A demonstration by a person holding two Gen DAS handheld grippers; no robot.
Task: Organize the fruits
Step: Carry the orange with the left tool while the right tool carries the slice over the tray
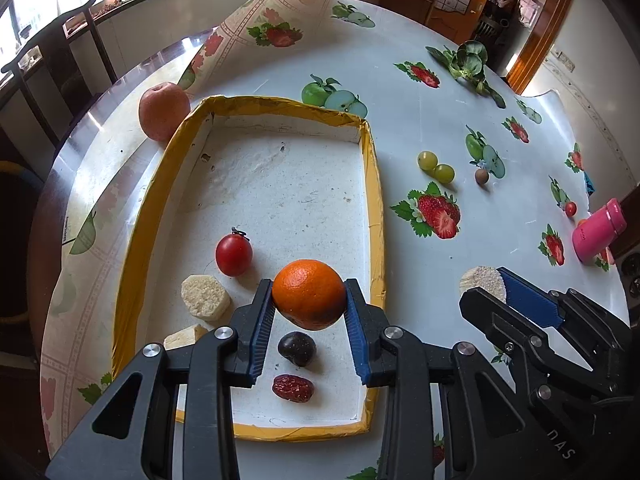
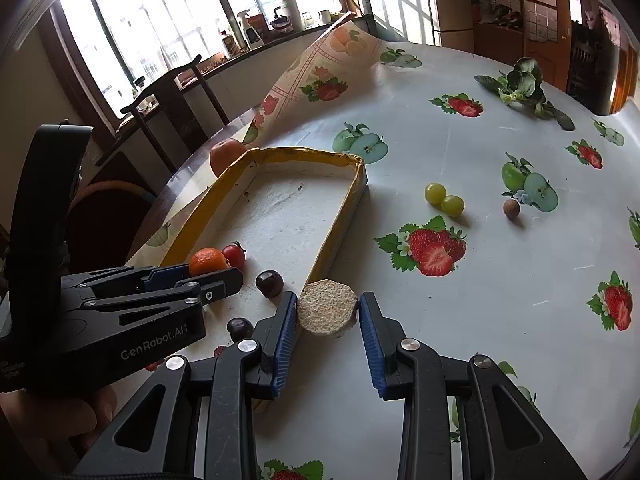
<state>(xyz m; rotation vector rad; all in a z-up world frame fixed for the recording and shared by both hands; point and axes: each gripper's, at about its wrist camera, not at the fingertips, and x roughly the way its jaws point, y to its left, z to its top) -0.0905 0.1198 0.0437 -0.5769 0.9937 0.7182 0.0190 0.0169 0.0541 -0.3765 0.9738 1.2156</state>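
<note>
orange (image 1: 309,294): round, bright, dark patch underneath, held above tray (image 1: 256,98) near end | L fingers (image 1: 269,312) narrow, clamped on its sides | round beige slice (image 2: 327,307): rough top, at tray's outer wall, over counter (image 2: 500,320) | my R fingers (image 2: 286,330) narrow, gripping it

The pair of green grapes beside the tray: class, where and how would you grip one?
Take the nearer green grape across its round middle, coming from above. It touches the other grape, so set the fingers on its two free sides, not along the line joining them.
</note>
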